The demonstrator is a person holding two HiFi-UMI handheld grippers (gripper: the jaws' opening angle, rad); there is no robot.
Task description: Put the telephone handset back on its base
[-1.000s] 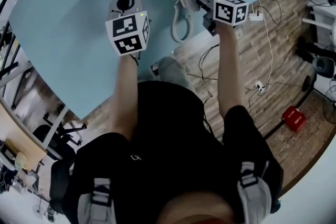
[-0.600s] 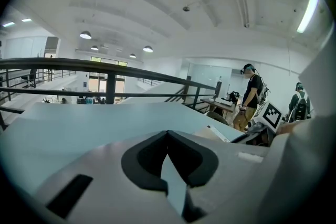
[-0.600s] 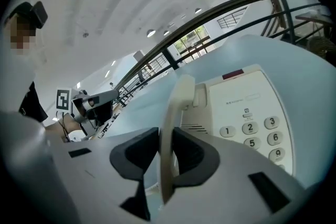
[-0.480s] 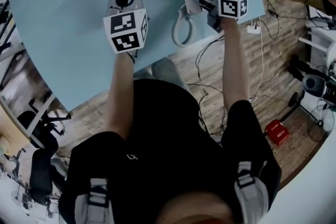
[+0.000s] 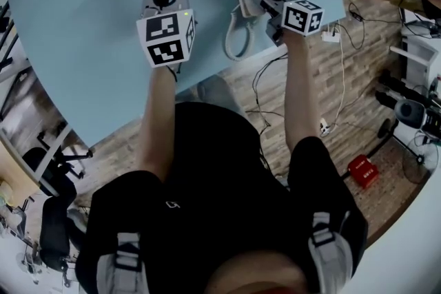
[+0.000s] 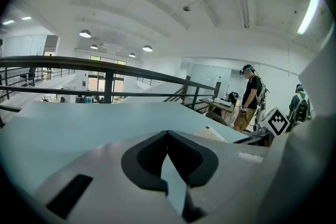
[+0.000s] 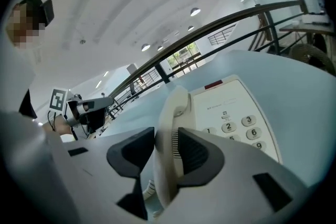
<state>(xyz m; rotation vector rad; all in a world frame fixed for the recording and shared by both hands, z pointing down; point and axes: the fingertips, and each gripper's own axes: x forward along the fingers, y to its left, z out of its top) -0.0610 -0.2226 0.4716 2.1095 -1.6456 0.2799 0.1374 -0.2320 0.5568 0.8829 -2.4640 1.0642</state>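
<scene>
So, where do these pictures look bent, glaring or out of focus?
Head view: fisheye bends the table edge. Left gripper view: the railing curves, a ceiling lamp glares. Right gripper view: the handset near the lens is soft, the base keys sharp.

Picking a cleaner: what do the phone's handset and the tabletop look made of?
Handset: probably moulded plastic, off-white, smooth with a soft sheen along its curved edge. Tabletop: pale blue, flat, matt, no grain; laminate or painted board, cannot tell which.

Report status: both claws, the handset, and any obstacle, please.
Left claw shut, empty. Right claw opening, handset between jaws, lying on base. No obstacle seen.
</scene>
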